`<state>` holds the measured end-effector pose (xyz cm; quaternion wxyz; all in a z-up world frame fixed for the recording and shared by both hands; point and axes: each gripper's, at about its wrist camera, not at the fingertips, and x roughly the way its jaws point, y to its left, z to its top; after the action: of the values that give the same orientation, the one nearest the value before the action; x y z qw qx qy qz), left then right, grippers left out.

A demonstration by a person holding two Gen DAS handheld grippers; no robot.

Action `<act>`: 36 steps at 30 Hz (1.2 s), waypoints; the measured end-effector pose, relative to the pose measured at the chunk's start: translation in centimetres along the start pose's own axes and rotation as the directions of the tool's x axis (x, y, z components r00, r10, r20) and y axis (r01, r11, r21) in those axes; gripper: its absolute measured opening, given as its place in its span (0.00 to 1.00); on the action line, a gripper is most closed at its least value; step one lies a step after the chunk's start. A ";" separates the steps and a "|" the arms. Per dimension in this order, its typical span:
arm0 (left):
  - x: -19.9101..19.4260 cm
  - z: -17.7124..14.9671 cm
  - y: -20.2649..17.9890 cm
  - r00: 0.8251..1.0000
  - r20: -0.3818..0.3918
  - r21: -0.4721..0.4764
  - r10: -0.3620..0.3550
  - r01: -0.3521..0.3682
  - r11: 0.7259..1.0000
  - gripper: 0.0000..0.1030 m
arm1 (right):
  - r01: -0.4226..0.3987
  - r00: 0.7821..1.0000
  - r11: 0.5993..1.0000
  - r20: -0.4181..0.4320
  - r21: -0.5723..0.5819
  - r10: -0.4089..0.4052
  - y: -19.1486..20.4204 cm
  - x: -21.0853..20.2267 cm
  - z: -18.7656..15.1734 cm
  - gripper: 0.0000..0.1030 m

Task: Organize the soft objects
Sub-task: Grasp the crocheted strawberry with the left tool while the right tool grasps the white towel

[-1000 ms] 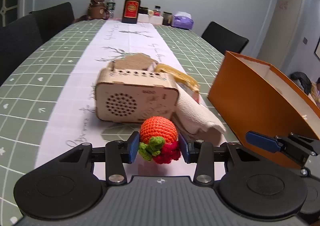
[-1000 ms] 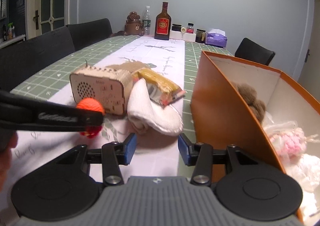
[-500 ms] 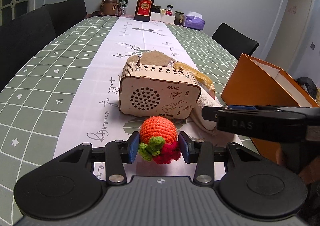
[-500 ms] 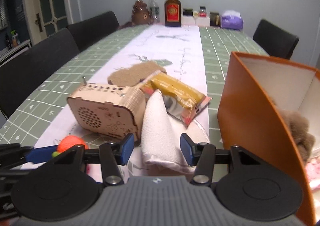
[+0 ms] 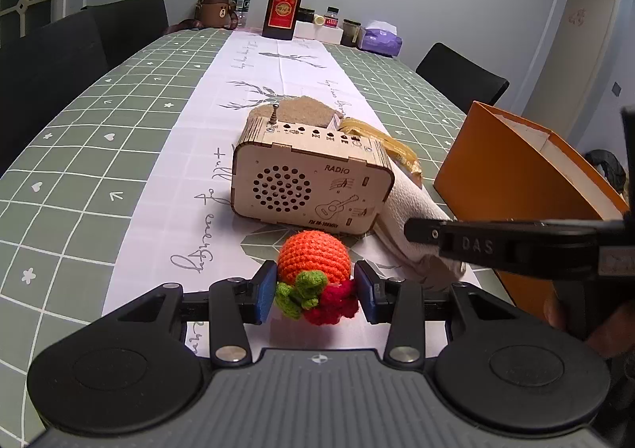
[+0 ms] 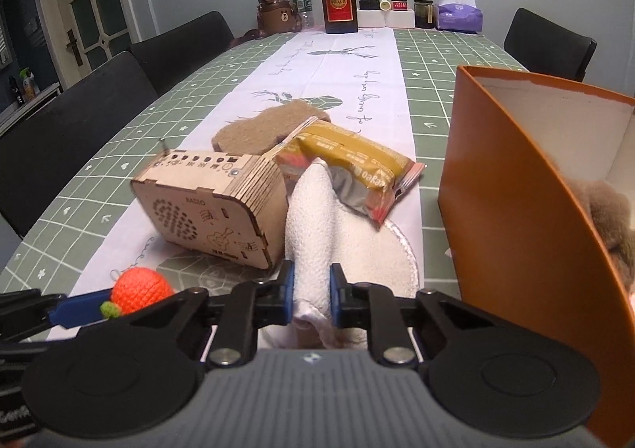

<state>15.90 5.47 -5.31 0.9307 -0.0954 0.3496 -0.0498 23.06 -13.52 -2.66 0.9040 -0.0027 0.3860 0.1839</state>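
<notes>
Closing on the white towel (image 6: 313,218), the right gripper (image 6: 311,291) has its jaws coming together w/ the rolled near end of the cloth between them, pads already on the fabric at 6 o'clock in the right wrist view. Left gripper (image 5: 315,289) holds the crochet toy (image 5: 314,255), an orange ball w/ green and red bits, jaws pinching it on both sides, just off the tabletop (image 5: 99,154) at 6 o'clock in its own view. Towel lies btwn the wooden radio (image 6: 210,206) at 9 o'clock and the orange box (image 6: 516,202) at 3 o'clock; its far end tucks under a snack packet (image 6: 349,166) at 12 o'clock. Box already has a brown plush (image 6: 607,218) inside, so likely that's where soft stuff goes. To do this well: let the jaws finish squeezing before any lift, since terry cloth compresses and a shallow bite on a loose fold may slip. Lift slow and draw the towel back toward 6 o'clock first, so the packet slides off instead of riding along. Keep clear of the radio, which touches the towel's left side and could get dragged. Expect the towel to unroll and hang, so carry it high enough over the box wall. Left hand's toy can wait till the right is out of the way.
</notes>
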 end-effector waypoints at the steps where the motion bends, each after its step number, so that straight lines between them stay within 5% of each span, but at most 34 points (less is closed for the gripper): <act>1: 0.0 0.0 0.0 1.000 0.001 -0.001 -0.001 0.001 1.000 0.46 | -0.005 1.000 1.000 -0.002 0.002 0.005 0.1 -0.3 -0.3 0.14; 10: -0.6 -0.6 0.3 1.000 -0.008 0.002 -0.008 0.008 1.000 0.46 | 0.007 1.000 1.000 -0.026 -0.002 -0.007 1.5 -4.8 -3.2 0.15; 18: 0.7 0.5 -0.5 0.996 0.012 0.021 -0.090 0.090 0.996 0.46 | 0.091 0.996 0.996 0.001 -0.028 -0.091 1.7 -6.6 -5.0 0.21; 23: 1.7 1.3 -0.9 0.994 0.003 0.031 -0.108 0.107 0.994 0.46 | 0.081 0.997 0.996 0.017 -0.031 -0.081 1.5 -6.8 -4.8 0.40; 31: 3.5 2.8 -2.2 0.994 -0.015 0.074 -0.112 0.113 0.991 0.46 | 0.103 0.995 0.995 -0.014 -0.011 -0.103 1.0 -5.7 -3.8 0.53; 36: 2.8 2.4 -2.1 0.994 -0.029 0.074 -0.109 0.111 0.991 0.46 | 0.081 0.996 0.995 -0.040 0.057 -0.079 0.5 -5.3 -4.2 0.79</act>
<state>19.58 3.33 -4.89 0.9250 -0.0788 0.3534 -0.1154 16.64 -15.41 -1.85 0.9028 0.0049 0.4080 0.1359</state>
